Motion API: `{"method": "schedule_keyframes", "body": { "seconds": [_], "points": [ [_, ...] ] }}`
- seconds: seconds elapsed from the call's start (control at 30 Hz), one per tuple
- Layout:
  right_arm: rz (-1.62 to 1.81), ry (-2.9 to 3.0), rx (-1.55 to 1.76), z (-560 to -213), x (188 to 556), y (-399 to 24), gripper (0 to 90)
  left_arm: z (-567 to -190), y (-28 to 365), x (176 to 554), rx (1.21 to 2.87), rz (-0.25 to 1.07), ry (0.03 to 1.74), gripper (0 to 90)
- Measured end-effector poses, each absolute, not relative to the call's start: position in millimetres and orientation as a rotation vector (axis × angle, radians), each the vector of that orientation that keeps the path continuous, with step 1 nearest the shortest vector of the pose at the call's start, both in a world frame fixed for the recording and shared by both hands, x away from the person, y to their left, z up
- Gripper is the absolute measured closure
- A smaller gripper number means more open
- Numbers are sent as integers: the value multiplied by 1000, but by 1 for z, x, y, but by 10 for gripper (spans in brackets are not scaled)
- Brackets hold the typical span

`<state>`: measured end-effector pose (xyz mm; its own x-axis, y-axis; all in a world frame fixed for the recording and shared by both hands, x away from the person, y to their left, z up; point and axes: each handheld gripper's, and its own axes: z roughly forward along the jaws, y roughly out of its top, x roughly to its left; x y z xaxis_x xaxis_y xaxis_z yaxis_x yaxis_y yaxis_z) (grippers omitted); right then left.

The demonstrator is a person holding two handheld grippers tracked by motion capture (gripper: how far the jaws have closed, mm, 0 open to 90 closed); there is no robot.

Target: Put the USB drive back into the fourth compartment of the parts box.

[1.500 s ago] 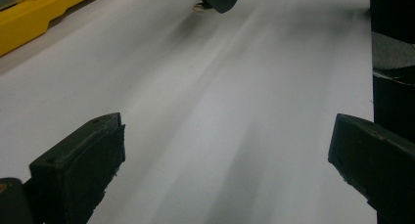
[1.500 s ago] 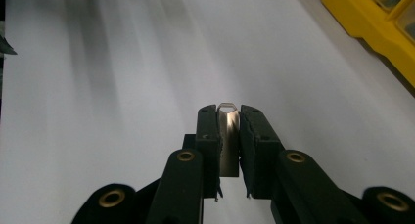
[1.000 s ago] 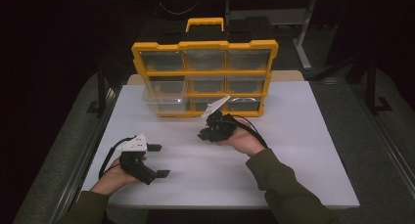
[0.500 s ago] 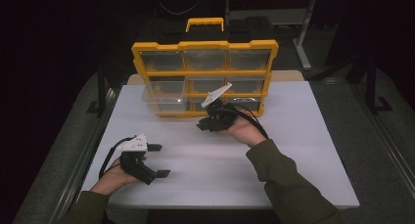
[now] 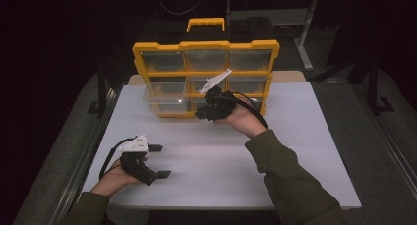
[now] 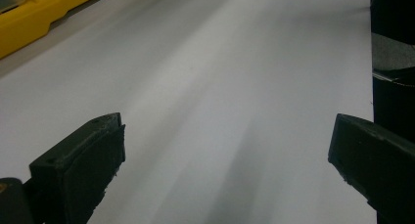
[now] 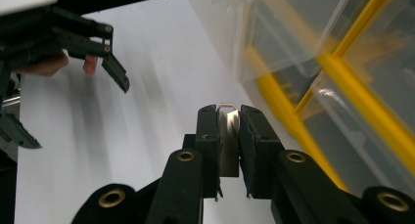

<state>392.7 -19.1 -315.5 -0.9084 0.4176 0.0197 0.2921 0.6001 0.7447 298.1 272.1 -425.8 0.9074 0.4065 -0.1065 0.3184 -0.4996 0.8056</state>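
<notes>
Small metal clip [image 7: 228,136] sits pinched between the closed jaws of the right hand-held gripper [image 7: 228,117], centre of the right gripper view. Against the earlier frame, this hand-held gripper [image 5: 212,107] stands higher, now before the middle row of the yellow organizer [image 5: 204,48] at upper centre. The left hand-held gripper [image 5: 156,161] is unmoved at lower left on the white counter [image 5: 305,151], jaws wide apart, nothing between them. Count: two hand-held grippers, one organizer, one clip, one clear drawer [image 5: 164,101] pulled out.
</notes>
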Motion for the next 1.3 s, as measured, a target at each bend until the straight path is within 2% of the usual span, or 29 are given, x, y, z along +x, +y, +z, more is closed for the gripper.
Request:
{"method": "schedule_keyframes", "body": {
  "seconds": [0.67, 1.07, 1.13, 1.3],
  "points": [
    [1299, 2586, 552, -256, 415, 6, 778, -426, 272, 299, 2123, 115, 532, 0],
    [1304, 2617, 560, -259, 428, 37, 764, -425, 272, 299, 2115, 111, 524, 0],
    [1305, 2596, 603, -261, 429, 37, 636, -425, 273, 299, 2116, 114, 519, 0],
    [1324, 2574, 628, -259, 422, 20, 559, -425, 273, 298, 2118, 113, 520, 0]
  ]
}}
